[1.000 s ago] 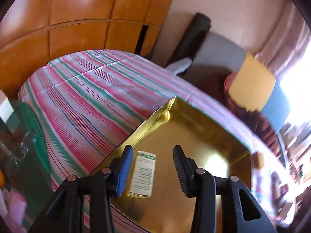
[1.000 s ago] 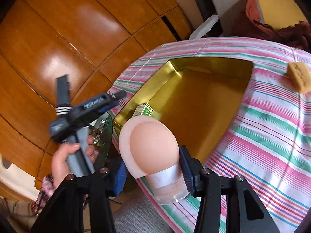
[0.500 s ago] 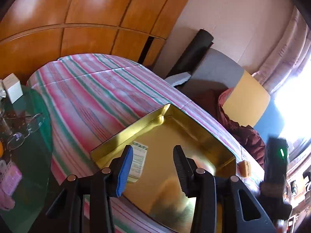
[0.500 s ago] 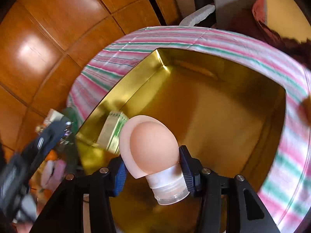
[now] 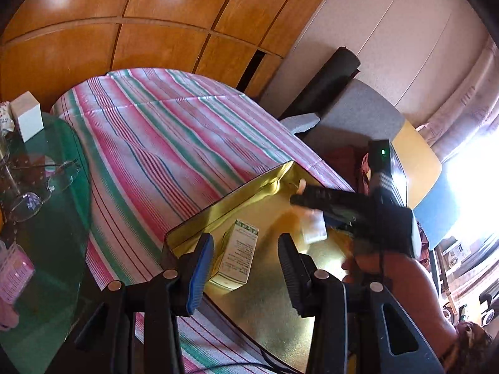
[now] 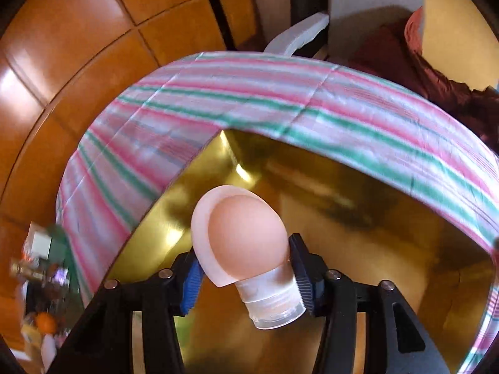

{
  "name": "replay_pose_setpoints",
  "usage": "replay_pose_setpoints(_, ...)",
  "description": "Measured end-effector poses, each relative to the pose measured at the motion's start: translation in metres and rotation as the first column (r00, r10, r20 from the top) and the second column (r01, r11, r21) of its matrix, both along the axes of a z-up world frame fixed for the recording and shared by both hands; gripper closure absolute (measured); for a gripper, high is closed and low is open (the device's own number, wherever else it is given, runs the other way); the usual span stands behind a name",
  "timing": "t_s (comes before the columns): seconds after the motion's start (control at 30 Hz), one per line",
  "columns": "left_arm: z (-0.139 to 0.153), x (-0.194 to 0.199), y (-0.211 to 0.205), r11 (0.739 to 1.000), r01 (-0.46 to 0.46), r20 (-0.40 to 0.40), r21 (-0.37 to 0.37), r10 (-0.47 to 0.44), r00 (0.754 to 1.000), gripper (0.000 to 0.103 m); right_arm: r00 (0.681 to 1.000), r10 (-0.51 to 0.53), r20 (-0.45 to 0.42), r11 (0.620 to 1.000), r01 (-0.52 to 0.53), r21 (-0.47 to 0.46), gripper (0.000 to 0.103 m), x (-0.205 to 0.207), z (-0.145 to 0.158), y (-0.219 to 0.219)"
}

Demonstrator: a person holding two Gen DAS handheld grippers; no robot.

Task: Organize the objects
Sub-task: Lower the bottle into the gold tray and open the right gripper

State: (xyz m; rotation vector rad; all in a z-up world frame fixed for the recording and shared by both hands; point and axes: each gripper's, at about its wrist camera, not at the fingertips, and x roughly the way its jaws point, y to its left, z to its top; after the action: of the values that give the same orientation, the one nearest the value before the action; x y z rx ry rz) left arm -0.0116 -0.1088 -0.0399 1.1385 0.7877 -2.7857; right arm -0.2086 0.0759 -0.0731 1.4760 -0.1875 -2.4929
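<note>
We have the soft peach squeeze bottle with the clear cap (image 6: pixel 246 249) between the jaws of our right gripper (image 6: pixel 246 275), just over the floor of the shiny gold metal box (image 6: pixel 374 249), and those jaws are opening, so we think it could tip or roll when it lands, because it is round and tilted. Our left gripper (image 5: pixel 246 268) is partly open and holds nothing. Inside the gold box we see only a small white and green cardboard carton (image 5: pixel 238 251) lying flat near one wall, on the pink and green striped cloth (image 5: pixel 162 143).
</note>
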Motion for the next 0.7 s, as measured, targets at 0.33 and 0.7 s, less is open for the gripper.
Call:
replay_pose_setpoints(0.33, -0.002, 0.001, 0.005, 1.0, 0.011, -0.011, -0.009, -0.011, 1.0, 0.06, 0.997, -0.045, -0.055, 0.983, 0.035, -0.182, 0.029, 0.015, 0.018, 0.026)
replay_pose_setpoints(0.7, 0.012, 0.015, 0.051, 0.981, 0.183, -0.088, -0.062, -0.188, 0.978, 0.06, 0.986, 0.004, -0.166, 0.985, -0.033, -0.169, 0.021, 0.101, 0.066, 0.08)
